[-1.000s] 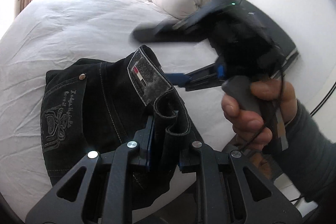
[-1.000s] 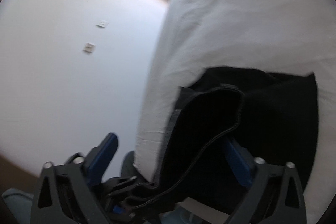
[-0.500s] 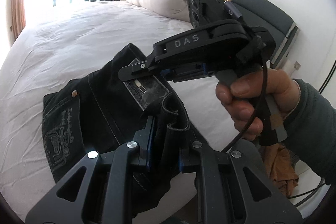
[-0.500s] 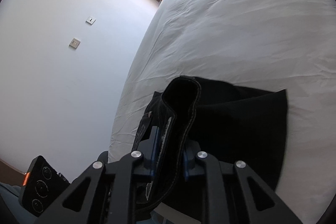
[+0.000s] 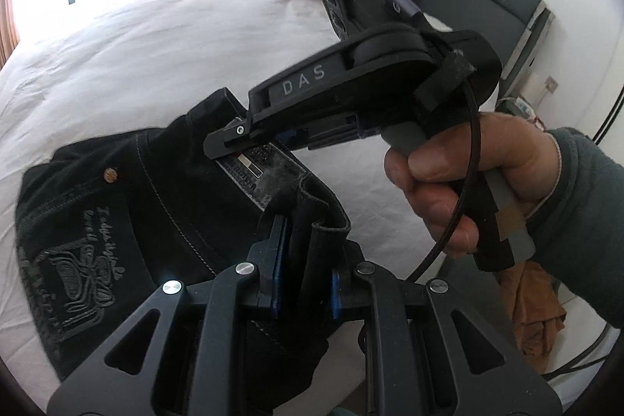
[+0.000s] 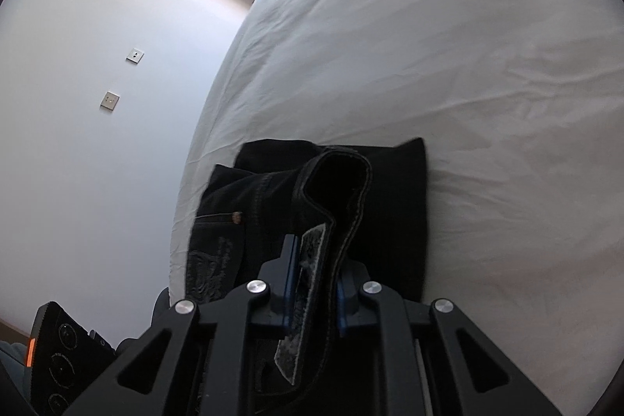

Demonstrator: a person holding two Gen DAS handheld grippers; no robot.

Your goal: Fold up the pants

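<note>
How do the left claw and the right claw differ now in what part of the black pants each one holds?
The left claw is shut on a plain folded bunch of the waistband, while the right claw pinches the part that carries the grey brand patch. In the left wrist view the right claw points across the picture, the left one away from its camera. Both grip the black pants over the white bed.

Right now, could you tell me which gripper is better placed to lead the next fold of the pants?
Probably neither alone. The left gripper and the right gripper are each clamped on the pants at the waistband, side by side above the bed, so they should carry it over together.
</note>
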